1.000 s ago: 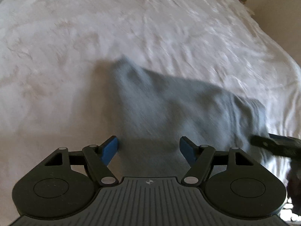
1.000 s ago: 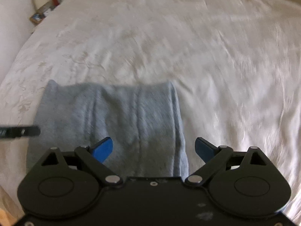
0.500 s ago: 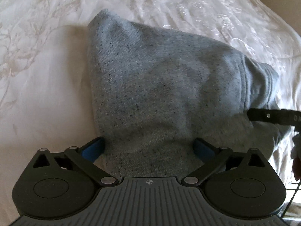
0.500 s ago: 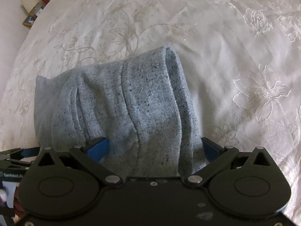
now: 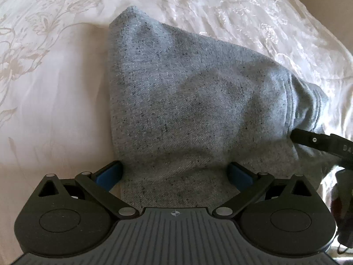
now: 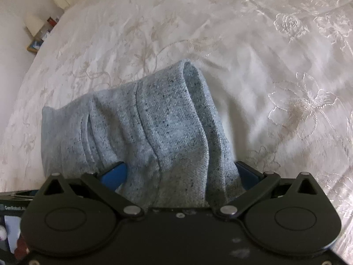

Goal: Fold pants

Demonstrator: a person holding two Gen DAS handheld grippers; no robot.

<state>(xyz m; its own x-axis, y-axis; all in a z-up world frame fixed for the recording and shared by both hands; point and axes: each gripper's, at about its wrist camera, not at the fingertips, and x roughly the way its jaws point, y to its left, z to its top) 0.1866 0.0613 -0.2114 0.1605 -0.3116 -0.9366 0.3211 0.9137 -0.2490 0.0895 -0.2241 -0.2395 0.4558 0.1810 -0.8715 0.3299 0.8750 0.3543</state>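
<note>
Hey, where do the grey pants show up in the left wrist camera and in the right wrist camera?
Left wrist view: the grey pants fill the centre, running down between the left gripper fingers.
Right wrist view: the grey pants sit centre-left, reaching down between the right gripper fingers.
Shared landmark: the white embroidered bedspread underneath.

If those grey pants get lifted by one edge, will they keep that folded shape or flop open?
Probably flop: the grey pants are soft knit, sagging in rounded folds. They look thick, so likely fairly heavy for cloth. On the smooth white bedspread, a push would more likely bunch or slide them than roll them.
</note>
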